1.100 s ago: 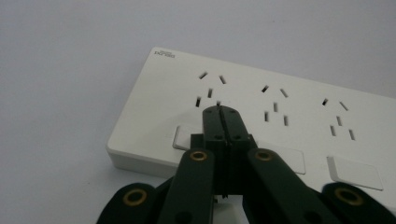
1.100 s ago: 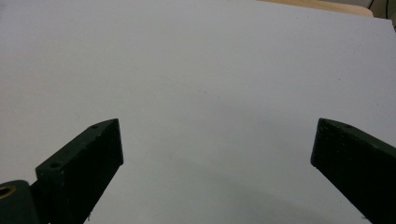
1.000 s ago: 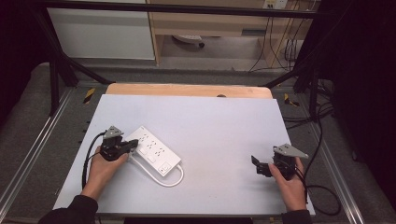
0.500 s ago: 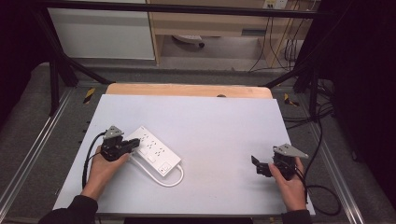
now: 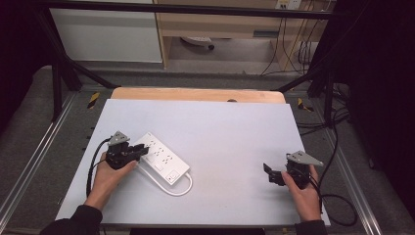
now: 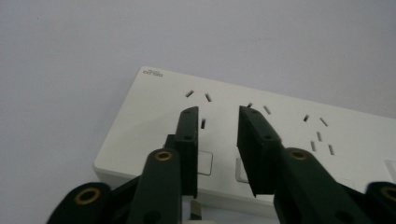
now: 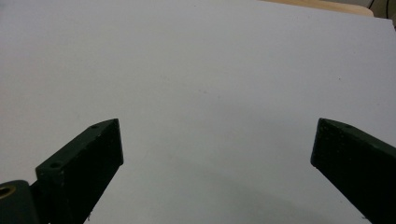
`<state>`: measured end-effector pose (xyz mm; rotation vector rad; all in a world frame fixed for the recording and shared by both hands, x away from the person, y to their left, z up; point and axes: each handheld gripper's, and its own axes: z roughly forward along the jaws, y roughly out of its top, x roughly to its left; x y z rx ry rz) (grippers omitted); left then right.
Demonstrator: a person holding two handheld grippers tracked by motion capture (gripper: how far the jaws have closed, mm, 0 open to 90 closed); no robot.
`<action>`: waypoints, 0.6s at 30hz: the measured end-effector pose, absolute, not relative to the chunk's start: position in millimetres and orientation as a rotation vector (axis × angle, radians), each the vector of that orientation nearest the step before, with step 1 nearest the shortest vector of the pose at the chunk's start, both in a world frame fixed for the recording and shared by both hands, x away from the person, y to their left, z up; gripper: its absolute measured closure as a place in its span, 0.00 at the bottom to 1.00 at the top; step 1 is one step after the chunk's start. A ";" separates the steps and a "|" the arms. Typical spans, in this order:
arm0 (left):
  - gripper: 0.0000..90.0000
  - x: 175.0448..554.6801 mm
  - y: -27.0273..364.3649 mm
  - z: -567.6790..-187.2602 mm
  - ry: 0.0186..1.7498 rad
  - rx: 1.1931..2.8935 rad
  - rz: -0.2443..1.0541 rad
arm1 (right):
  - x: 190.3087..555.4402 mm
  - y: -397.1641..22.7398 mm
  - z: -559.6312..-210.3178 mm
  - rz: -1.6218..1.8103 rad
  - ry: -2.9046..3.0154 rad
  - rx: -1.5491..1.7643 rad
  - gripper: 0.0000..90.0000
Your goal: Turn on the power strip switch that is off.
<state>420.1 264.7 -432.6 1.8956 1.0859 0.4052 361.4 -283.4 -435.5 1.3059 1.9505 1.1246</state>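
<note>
Strip (image 5: 161,156): long axis runs diagonal, from the left gripper (image 6: 218,154) away.
Left gripper: over its near end, jaws slightly parted, grasping nothing.
Right gripper (image 5: 274,175): well apart from strip, jaws wide.

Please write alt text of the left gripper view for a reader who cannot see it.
Two black jaws of the left gripper stand slightly apart above a white power strip lying on a pale grey table. The strip shows rows of slot-shaped sockets.

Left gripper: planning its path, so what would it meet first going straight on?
Likely the power strip: the left gripper points over its socket face, jaws slightly apart. Its height above it is unclear.
</note>
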 end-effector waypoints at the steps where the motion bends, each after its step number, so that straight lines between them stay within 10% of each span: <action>1: 0.74 420.1 264.5 -432.5 1.086 1.895 0.404 | 361.4 -283.3 -435.6 1.124 1.951 1.306 0.03; 18: 0.55 420.2 263.8 -430.7 1.082 1.873 0.391 | 361.6 -283.2 -435.7 1.125 1.952 1.304 0.03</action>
